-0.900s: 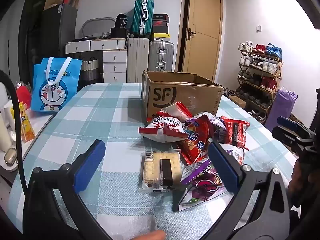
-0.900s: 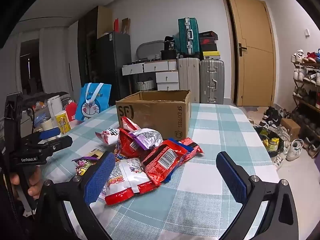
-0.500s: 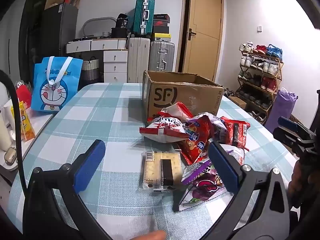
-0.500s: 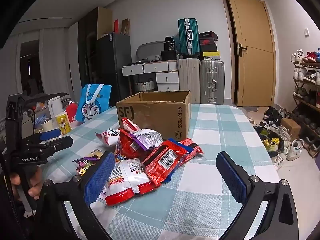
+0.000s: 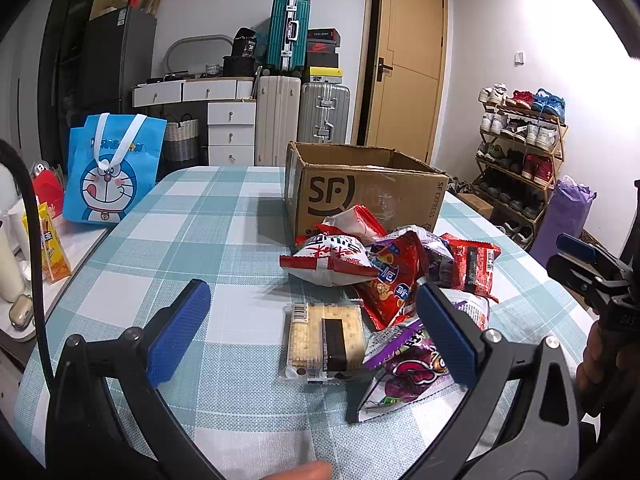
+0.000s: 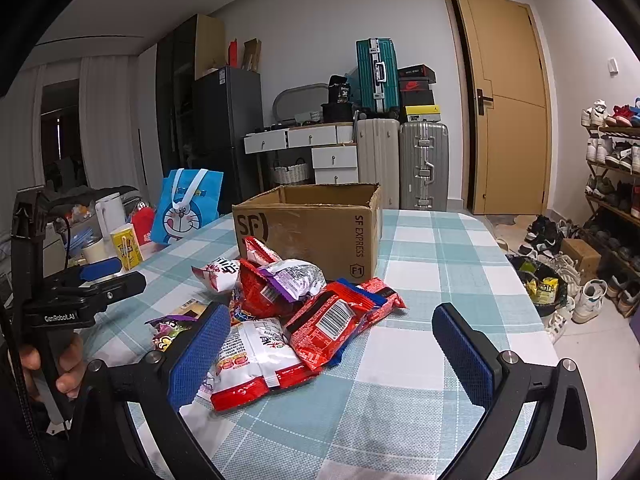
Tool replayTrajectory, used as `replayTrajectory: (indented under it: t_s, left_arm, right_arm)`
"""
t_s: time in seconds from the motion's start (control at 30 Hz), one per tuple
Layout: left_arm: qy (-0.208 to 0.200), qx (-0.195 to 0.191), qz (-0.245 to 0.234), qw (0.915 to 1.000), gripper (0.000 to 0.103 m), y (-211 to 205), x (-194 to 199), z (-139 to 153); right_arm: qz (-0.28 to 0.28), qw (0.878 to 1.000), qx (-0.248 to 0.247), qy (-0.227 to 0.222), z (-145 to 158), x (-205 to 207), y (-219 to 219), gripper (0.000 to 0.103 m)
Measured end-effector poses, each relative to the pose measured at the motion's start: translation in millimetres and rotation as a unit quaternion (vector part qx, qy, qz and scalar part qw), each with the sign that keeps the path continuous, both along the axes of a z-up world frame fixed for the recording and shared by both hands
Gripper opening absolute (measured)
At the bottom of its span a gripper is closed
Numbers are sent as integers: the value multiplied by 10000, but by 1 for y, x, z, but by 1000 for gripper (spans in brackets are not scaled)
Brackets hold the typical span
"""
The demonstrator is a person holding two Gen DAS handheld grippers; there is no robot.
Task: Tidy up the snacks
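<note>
Probably a home living room: shoe rack point(image 5: 520, 148), stacked suitcases point(image 5: 288, 40), checked-cloth table point(image 5: 192, 240).

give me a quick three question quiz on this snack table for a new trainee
1. True or false: the cardboard box stands open at the top.
2. Which snack lies nearest the left gripper: A the clear cracker pack, B the red packet with a barcode, C the white and red bag?
3. Fill in: both the left gripper and the right gripper are ____.

Key: 1 true. 2 A. 3 open, holding nothing.
</note>
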State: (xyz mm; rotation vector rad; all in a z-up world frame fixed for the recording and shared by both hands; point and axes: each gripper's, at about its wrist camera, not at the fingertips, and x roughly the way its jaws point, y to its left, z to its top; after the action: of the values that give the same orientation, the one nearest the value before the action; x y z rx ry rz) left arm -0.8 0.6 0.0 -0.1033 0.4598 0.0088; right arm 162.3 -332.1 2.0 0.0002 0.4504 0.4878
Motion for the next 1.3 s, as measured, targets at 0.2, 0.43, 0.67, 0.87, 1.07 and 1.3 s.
replayTrajectory:
  t_s: [0.2, 0.43, 0.67, 0.87, 1.07, 1.3]
  left_arm:
    - [-2, 3, 0, 10000, 102, 0, 0, 0]
    - [0, 0, 7, 10000, 102, 0, 0, 0]
    - [14, -18, -6, 10000, 102, 3, 0, -3]
    - [13, -5, 35, 10000, 102, 5, 1, -5]
    - [47, -50, 98, 9999, 102, 8, 3, -4]
    - [45, -19, 53, 10000, 102, 7, 3, -2]
  right_arm:
    - [-18, 10000, 8, 4, 0, 0, 0, 103]
    - [-18, 10000, 8, -12, 1, 0, -1, 103]
    - [-9, 10000, 14, -13, 0, 0, 0, 103]
    - [-16, 10000, 18, -16, 0, 0, 0, 103]
    - [-17, 10000, 21, -17, 0, 0, 0, 103]
    - [-19, 10000, 32, -16, 0, 0, -1, 103]
